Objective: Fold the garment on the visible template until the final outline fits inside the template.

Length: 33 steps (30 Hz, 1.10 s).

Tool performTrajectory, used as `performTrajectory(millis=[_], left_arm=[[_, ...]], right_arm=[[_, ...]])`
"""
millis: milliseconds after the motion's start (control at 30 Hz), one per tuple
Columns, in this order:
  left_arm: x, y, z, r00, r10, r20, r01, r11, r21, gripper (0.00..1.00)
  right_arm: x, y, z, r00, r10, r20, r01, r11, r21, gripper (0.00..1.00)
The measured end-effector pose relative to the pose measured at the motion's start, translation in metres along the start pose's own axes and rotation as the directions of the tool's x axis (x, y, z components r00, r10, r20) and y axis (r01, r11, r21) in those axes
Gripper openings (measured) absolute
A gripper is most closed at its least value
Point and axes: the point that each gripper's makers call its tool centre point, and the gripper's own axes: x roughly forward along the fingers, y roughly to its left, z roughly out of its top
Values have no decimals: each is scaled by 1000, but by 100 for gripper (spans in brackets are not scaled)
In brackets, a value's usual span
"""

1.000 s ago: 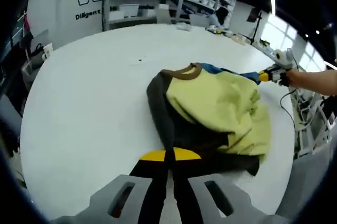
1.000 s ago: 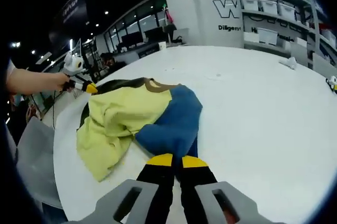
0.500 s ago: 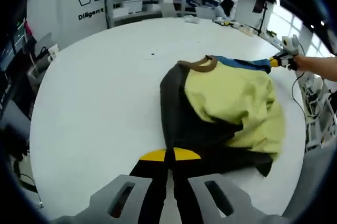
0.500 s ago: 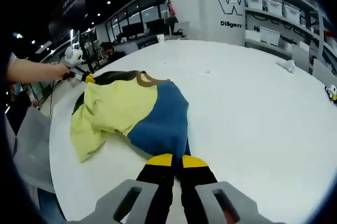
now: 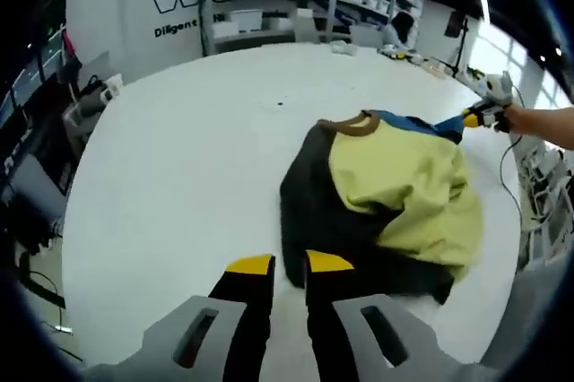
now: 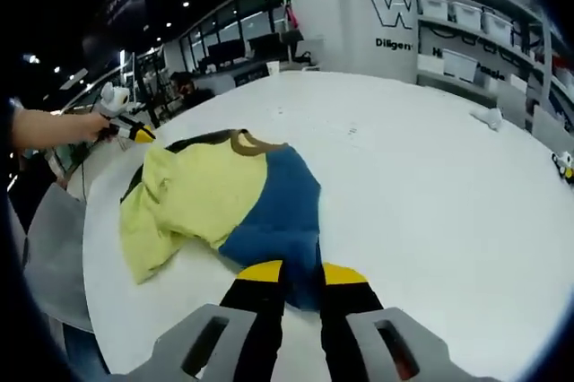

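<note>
Left gripper view: soft top bunched on the table

Big white table (image 5: 170,158) first — the garment (image 5: 395,194) lies rumpled mid-table, no template outline I can make out. Looks light and floppy; I'd pinch hem corners. Left gripper (image 5: 289,265) and right gripper (image 6: 302,273) — both parted, holding nothing, tips beside the cloth.

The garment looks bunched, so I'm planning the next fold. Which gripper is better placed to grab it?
Probably the right gripper: its open jaws straddle the blue edge of the garment. The left gripper is open too, just short of the dark edge.
</note>
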Motion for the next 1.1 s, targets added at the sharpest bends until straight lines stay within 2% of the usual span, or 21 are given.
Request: performTrajectory(millis=[133, 233, 300, 333, 600, 633, 700, 833, 867, 900, 1000, 1067, 1100], left_arm=[[-10, -17, -11, 999, -21, 27, 22, 998, -61, 19], [-13, -42, -24, 999, -29, 25, 31, 996, -83, 21], [-7, -46, -35, 1000, -23, 15, 25, 991, -129, 26], [-6, -53, -41, 999, -31, 10, 32, 985, -167, 27], [7, -91, -59, 998, -53, -20, 47, 970, -240, 27], [10, -96, -60, 998, -54, -25, 46, 969, -244, 26], [14, -100, -62, 998, -47, -30, 37, 962, -272, 24], [20, -106, -67, 999, -25, -38, 12, 948, -318, 22], [21, -106, -69, 999, -9, -45, -6, 944, -330, 22], [21, -106, -67, 999, -8, -34, -4, 947, -322, 20], [26, -106, -69, 999, -6, -39, -9, 936, -353, 11], [27, -106, -71, 999, -2, -42, -13, 938, -346, 3], [26, -104, -71, 999, 6, -36, -18, 937, -349, 2]], right_arm=[[-2, 10, 8, 1000, 5, 28, -4, 999, -32, 16], [-4, 20, 17, 998, 8, 62, -5, 999, -45, 22], [-3, 31, 22, 997, 27, 78, -23, 998, -52, 24], [-2, 37, 23, 996, 38, 82, -33, 997, -63, 24], [14, 86, 30, 988, 120, 99, -108, 988, -114, 25], [18, 98, 29, 984, 152, 95, -140, 982, -126, 25], [24, 109, 27, 983, 160, 88, -142, 973, -183, 24], [33, 134, 24, 972, 217, 91, -197, 963, -184, 26], [36, 144, 20, 968, 240, 67, -222, 953, -208, 27], [38, 147, 20, 968, 241, 66, -221, 949, -224, 27], [43, 169, 20, 959, 276, 56, -254, 933, -254, 27], [46, 180, 21, 951, 302, 63, -279, 928, -247, 27], [48, 187, 21, 948, 314, 57, -289, 920, -263, 27]])
